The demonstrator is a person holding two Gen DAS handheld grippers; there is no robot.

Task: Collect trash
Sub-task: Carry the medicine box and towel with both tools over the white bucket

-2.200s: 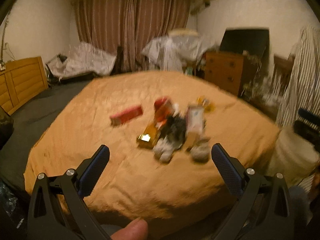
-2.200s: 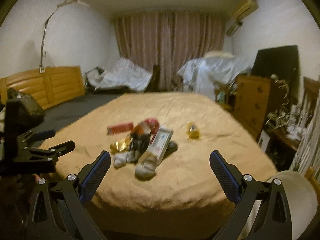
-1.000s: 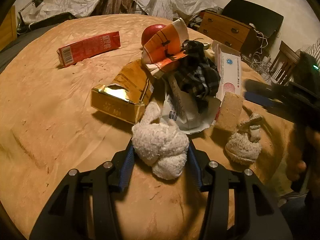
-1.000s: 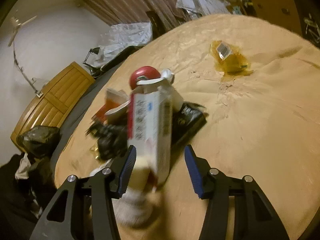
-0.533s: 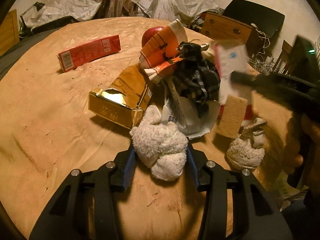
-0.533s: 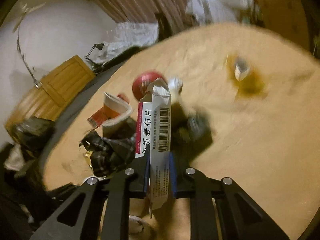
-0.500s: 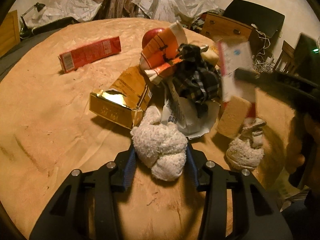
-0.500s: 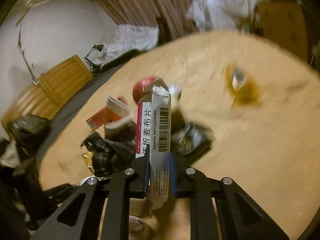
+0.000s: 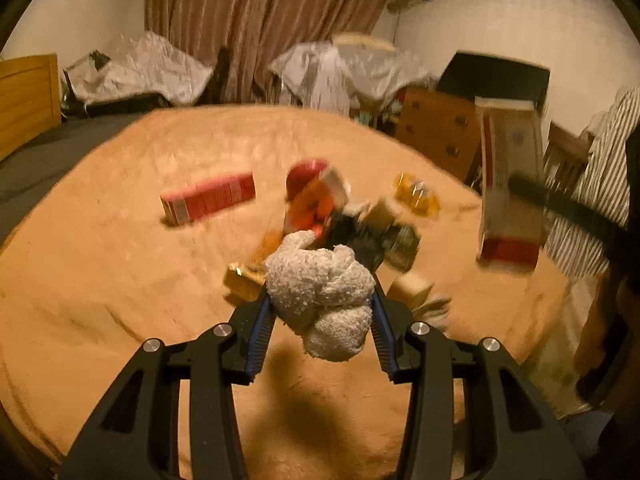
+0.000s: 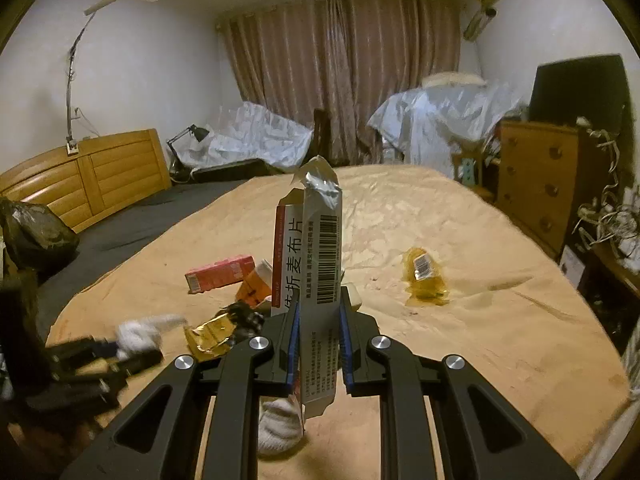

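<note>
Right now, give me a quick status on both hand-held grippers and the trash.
Left hand-held gripper shut on balled white sock. Right hand-held gripper shut on flattened carton. Red box and yellow wrapper on bed. Nothing blocking.

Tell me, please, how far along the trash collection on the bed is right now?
Early stage: nothing visibly binned yet. In hand: the left gripper is shut on a balled white sock, and the right gripper clamps a flattened cardboard box, both lifted clear of the bed. Left on the cover: the red carton, gold foil packet, orange cup, yellow wrapper, and another sock.
</note>
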